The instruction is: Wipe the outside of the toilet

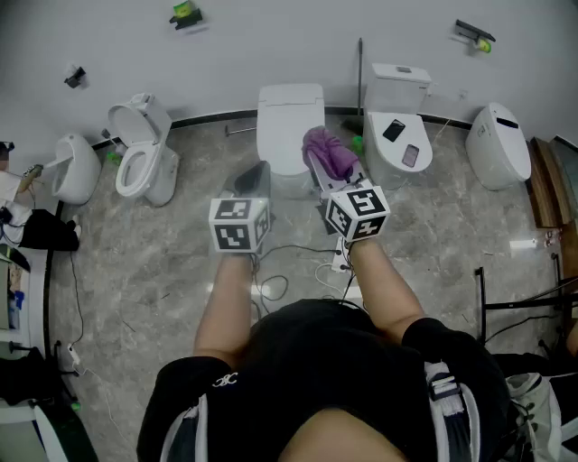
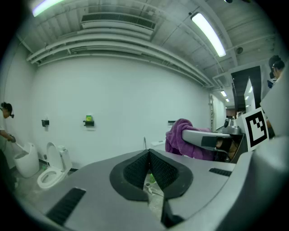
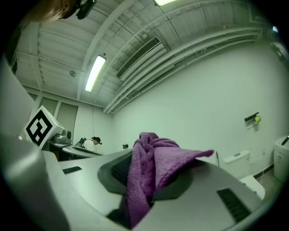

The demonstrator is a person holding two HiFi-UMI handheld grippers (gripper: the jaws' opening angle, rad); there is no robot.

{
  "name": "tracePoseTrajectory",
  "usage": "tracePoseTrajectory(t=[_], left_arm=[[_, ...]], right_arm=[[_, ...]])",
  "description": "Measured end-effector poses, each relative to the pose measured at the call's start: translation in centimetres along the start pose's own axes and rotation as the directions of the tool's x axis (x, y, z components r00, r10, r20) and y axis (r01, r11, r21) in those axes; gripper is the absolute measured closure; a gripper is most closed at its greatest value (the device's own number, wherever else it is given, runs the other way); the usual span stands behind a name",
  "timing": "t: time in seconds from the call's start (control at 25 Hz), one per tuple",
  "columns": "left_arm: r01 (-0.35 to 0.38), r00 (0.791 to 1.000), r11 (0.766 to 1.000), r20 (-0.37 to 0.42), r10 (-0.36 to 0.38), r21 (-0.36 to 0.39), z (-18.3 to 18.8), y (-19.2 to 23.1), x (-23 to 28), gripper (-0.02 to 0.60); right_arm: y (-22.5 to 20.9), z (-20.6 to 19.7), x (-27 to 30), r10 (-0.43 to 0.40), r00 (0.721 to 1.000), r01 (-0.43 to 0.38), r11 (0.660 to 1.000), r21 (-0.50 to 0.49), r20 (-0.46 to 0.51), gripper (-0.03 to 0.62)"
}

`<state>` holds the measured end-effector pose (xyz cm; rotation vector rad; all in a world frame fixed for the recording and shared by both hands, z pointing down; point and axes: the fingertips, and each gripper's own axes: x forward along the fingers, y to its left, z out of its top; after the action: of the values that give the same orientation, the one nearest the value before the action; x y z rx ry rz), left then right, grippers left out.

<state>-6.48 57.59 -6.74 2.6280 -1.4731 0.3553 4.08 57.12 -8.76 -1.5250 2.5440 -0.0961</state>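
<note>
The right claw (image 3: 149,178) is clenched on a purple cloth (image 3: 156,155) near the toilet (image 1: 289,113) (left claw (image 2: 149,169) closed, empty), so wiping is judged hardly begun.

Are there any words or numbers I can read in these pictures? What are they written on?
No word or number here can be read.
Left marker cube and right marker cube: black-and-white square patterns, not letters.
White logo on the black shirt: too small to read.
Green holder on the wall: too blurred to show any print.
</note>
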Motion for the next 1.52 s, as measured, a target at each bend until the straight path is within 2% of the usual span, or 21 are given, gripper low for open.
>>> tracePoseTrajectory(t=[0.6, 0.84, 1.2, 1.44, 1.52], left_arm=[[-0.103, 0.995, 0.995, -0.016, 0.103, 0.0, 0.3, -3.3, 4.2, 0.572], [-0.118, 0.993, 0.993, -0.031, 0.117, -0.018, -0.3, -3.5, 5.8, 0.572], [-0.112, 0.993, 0.993, -0.036, 0.111, -0.035, -0.6, -1.2, 10.2, 0.572], [-0.1, 0.995, 0.994, -0.03, 0.099, -0.048, -0.9, 3.3, 15.1, 0.572], [-0.097, 0.995, 0.994, -0.027, 0.096, -0.041, -0.7, 5.5, 17.4, 0.572]], right_arm=[[-5.6, 0.1, -0.3, 0.054, 0.998, -0.054, 0.998, 0.016, -0.018, 0.497], [-8.0, -0.7, 0.3, 0.034, 0.999, -0.033, 0.999, 0.029, -0.033, 0.497], [-9.6, -1.9, 4.4, 0.072, 0.996, -0.072, 0.997, 0.009, -0.049, 0.497], [-11.3, -3.6, 10.1, 0.097, 0.994, -0.094, 0.994, 0.059, -0.05, 0.497], [-11.8, -4.0, 12.9, 0.108, 0.993, -0.107, 0.993, 0.043, -0.043, 0.497]])
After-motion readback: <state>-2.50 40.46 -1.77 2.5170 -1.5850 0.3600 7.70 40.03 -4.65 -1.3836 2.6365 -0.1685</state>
